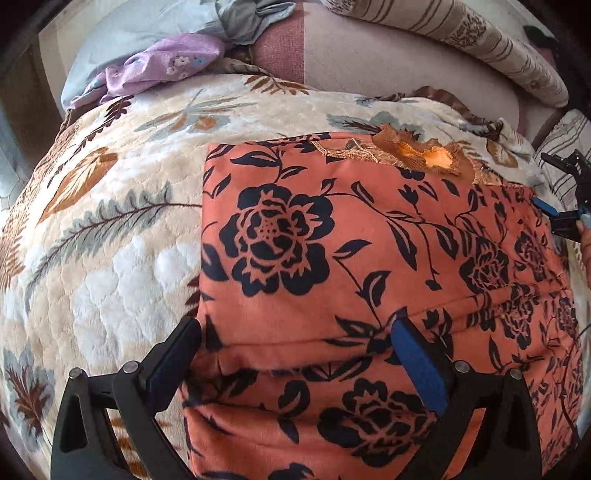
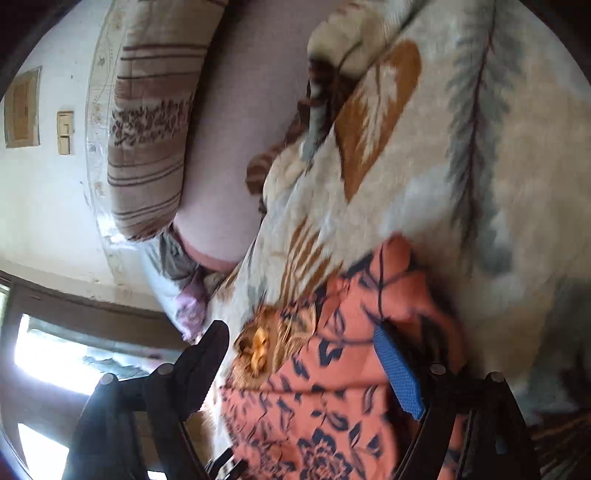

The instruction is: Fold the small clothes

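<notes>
An orange garment with dark navy flowers (image 1: 332, 266) lies spread on a cream floral blanket (image 1: 110, 221), its brown lace neckline (image 1: 417, 155) at the far edge. My left gripper (image 1: 295, 328) is open, its jaws wide apart over the garment's near left part. The right gripper (image 1: 557, 218) shows at the garment's right edge in the left wrist view. In the blurred right wrist view the right gripper (image 2: 303, 336) is open over the garment (image 2: 332, 398), near the neckline (image 2: 266, 347).
A purple flowered cloth (image 1: 162, 66) and a grey cloth (image 1: 243, 22) lie at the far left on a pale pillow. A striped bolster (image 1: 480, 40) lies at the far right on the pink sheet (image 1: 388, 66). A wall and a window (image 2: 55, 362) are at the left.
</notes>
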Available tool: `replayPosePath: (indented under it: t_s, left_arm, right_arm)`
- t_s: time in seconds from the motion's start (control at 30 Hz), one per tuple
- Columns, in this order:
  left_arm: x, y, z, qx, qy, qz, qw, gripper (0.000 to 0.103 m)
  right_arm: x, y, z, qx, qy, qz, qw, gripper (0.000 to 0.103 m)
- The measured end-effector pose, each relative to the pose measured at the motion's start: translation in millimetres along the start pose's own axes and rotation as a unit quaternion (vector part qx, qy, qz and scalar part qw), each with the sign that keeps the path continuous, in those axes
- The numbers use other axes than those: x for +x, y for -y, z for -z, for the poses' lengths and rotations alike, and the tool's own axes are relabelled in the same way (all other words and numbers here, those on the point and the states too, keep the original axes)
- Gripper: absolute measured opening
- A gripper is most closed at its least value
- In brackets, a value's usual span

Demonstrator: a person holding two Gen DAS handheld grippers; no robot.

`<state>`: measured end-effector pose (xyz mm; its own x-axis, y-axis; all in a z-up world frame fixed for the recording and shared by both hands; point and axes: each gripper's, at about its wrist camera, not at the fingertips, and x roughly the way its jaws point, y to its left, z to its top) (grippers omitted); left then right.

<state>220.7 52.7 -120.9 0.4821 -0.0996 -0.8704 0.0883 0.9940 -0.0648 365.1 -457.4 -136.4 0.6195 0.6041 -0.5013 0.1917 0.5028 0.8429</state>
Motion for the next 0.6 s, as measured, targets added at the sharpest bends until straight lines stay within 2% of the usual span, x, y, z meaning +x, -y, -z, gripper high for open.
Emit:
replayPosePath:
  t_s: [0.03,0.07,0.17,0.23,0.37,0.5,0.6]
  left_arm:
    - [-4.7,-3.3,4.6,-0.007,0.002,0.003,1.0,0.102]
    - [-9.3,-6.4,7.7,-0.01,0.004,0.002,0.9999,0.102]
    - [-26.1,-17.6,17.7,-0.029,0.01,-0.004,0.9995,0.102]
    - [-42.9,-26.8,28.7,-0.044,0.021,-0.002,0.9988,0.102]
    - [-75.5,-44.9,55.1,-0.068,0.043,0.003,0.9968,0.102]
    - [-105.8,-63.8,91.5,-0.107,0.047,0.027,0.9927,0.102]
    - [-116.5,-72.6,117.8,-0.126,0.038,0.038,0.9906,0.102]
  right_arm:
    - [6.0,2.3,-6.4,0.0,-0.013,0.004,1.0,0.088]
    - [4.9,10.7,-11.9,0.008,-0.022,0.032,0.999,0.088]
    - [-11.3,12.7,-4.8,0.023,0.019,0.045,0.999,0.087]
    - [-27.2,-1.2,15.0,-0.015,0.033,0.058,0.998,0.087]
    - [-74.8,-17.5,83.5,-0.078,0.007,0.051,0.996,0.087]
    - [-127.1,-6.9,167.8,-0.094,-0.037,0.066,0.993,0.087]
    - [-167.0,11.5,218.9,-0.103,-0.056,0.11,0.987,0.087]
